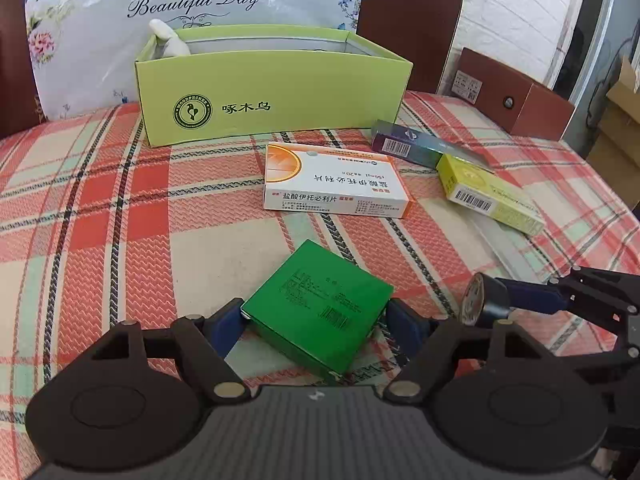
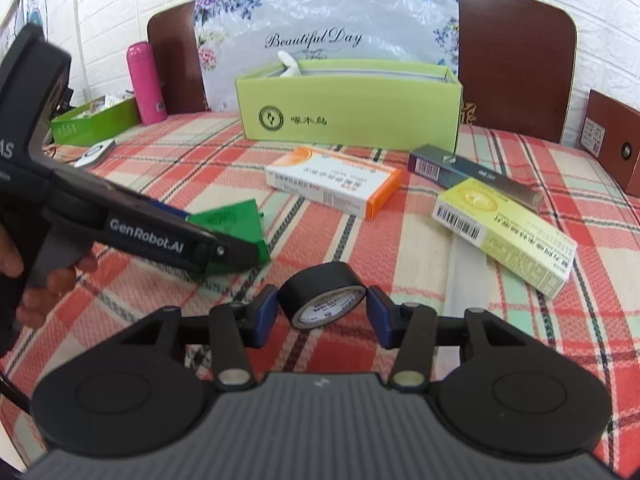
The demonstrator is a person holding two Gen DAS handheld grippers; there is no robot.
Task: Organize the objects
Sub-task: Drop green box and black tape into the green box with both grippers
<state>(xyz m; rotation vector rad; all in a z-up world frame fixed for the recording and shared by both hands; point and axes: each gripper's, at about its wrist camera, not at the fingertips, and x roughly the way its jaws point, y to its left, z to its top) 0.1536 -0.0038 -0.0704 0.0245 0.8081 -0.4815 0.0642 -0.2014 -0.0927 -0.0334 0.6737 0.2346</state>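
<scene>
- Counting up: two tongs, four small cartons, one roll of tape, one large open box, all on a worktop [image 1: 100,208] under a woven cloth of red, cream and mint plaid.
- Left tongs [image 1: 316,320] have their blue pads against two opposite edges of a flat, square green carton [image 1: 320,304], smooth card with a printed barcode; they grip it, its near end lifted off the cloth.
- Right tongs [image 2: 322,312] stand around a roll of black tape [image 2: 322,292], a glossy ring with a white printed core; the left pad looks to touch it, but a slim gap shows at the right pad, so they are parted, not clamping.
- Beyond both tongs lies a white-and-orange medicine carton [image 1: 336,180], rectangular and flat.
- Further right of it, a long purple-teal carton [image 1: 412,146] with a sheen, and a yellow-green carton [image 1: 488,194] touching its end.
- Farthest off stands the lime-green cardboard box [image 1: 272,96], long, open-topped, with a white rounded thing [image 1: 168,40] poking up at its left end.
</scene>
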